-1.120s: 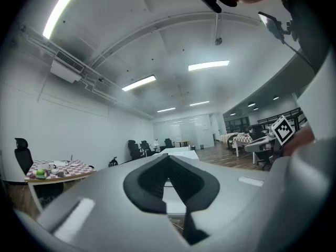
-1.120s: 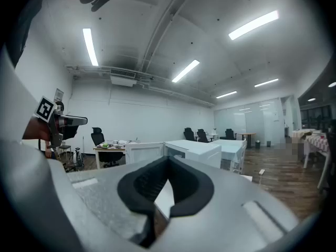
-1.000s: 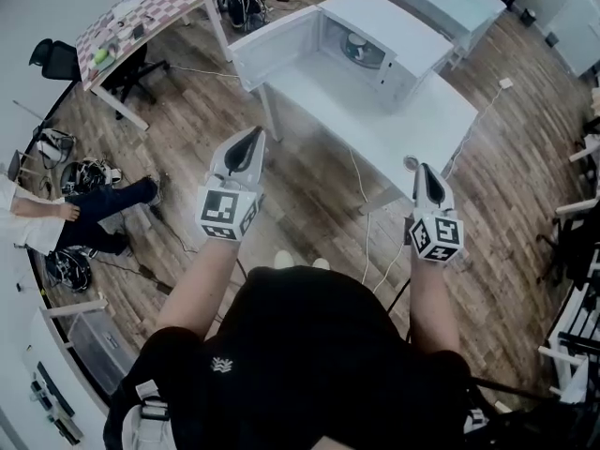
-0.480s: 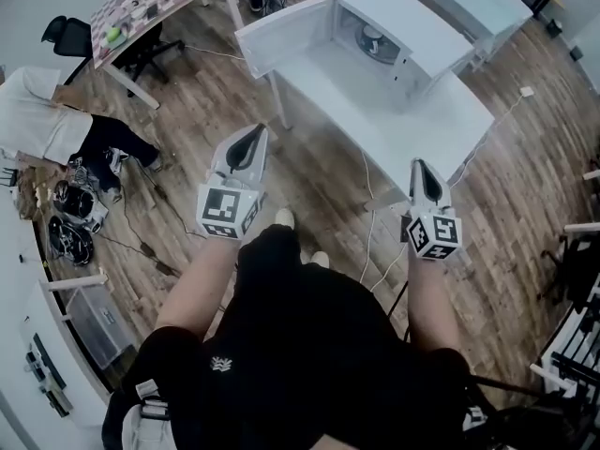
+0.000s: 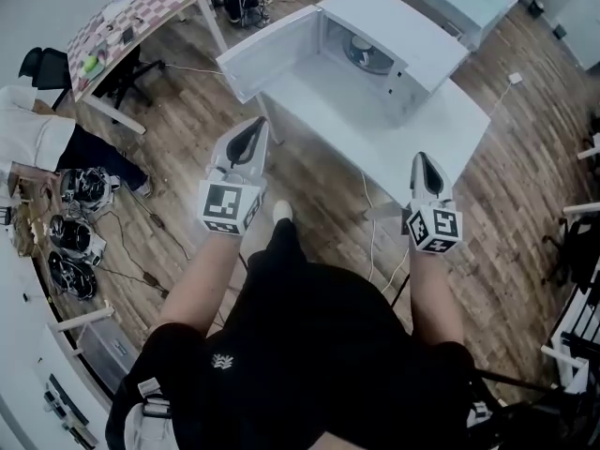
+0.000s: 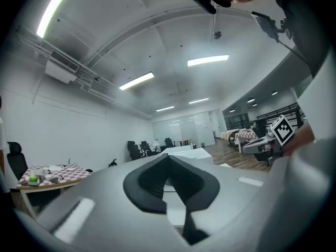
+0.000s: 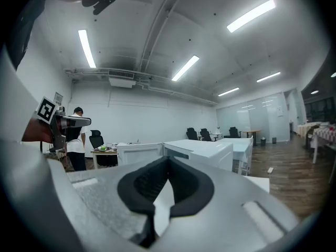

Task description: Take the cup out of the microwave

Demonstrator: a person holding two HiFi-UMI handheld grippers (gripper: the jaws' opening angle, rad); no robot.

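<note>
The white microwave (image 5: pixel 398 36) stands on a white table (image 5: pixel 441 129) ahead of me, its door (image 5: pixel 267 50) swung open to the left. Inside the cavity sits the cup (image 5: pixel 364 51), small and pale, on the turntable. My left gripper (image 5: pixel 250 129) is held level in the air short of the table's near left corner, shut with nothing between its pads. My right gripper (image 5: pixel 422 159) hovers at the table's near edge, also shut and empty. In the right gripper view the microwave (image 7: pixel 202 152) and its door (image 7: pixel 139 152) lie beyond the closed pads (image 7: pixel 168 160).
A person (image 5: pixel 42 139) in a white top stands at the far left by bags on the floor. A checkered table (image 5: pixel 136 7) with an office chair (image 5: pixel 47 64) is at the back left. A cable (image 5: pixel 370 223) hangs down from the table's near edge.
The microwave and table have drawn nearer as I stepped forward, carrying both grippers with me. Both stay shut. The person at the left has shifted position.
</note>
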